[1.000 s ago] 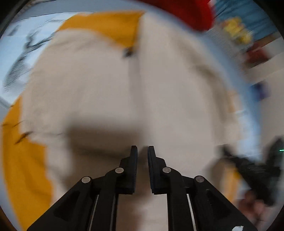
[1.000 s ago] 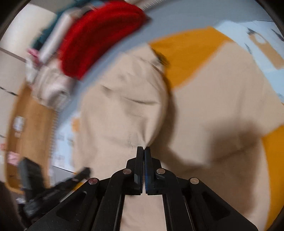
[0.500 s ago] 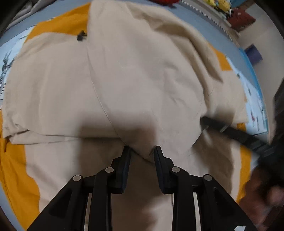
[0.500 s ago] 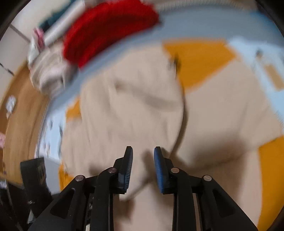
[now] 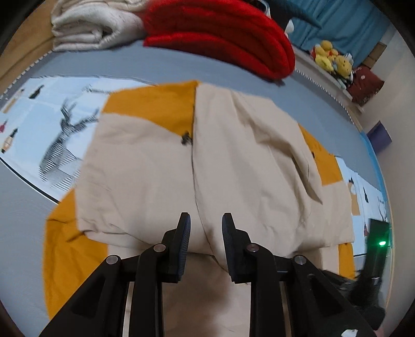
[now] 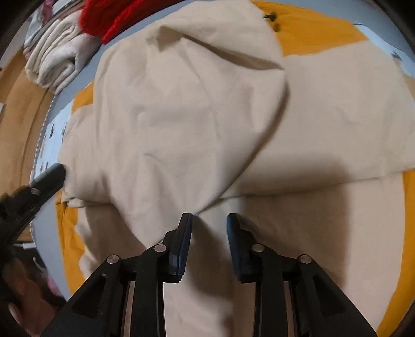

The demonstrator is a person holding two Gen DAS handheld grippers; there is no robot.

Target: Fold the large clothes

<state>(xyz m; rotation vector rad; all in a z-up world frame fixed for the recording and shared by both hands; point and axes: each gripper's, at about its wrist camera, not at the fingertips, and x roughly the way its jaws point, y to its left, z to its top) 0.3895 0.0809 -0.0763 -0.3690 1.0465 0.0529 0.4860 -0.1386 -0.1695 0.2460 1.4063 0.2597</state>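
above folded garment [image 5: 246,166]: both grippers [image 5: 205,220] [image 6: 208,220] level, fingers apart.

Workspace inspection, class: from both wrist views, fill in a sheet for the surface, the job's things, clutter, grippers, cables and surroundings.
Surface: grey bed sheet with a light blue printed panel.
Job's things: beige and mustard garment lying partly folded, a flap turned over its middle.
Clutter: folded red knit and folded cream blanket at the far edge.
Grippers: left gripper and right gripper both open, holding nothing.
Cables: nothing seen.
Surroundings: yellow plush toys, blue curtain.
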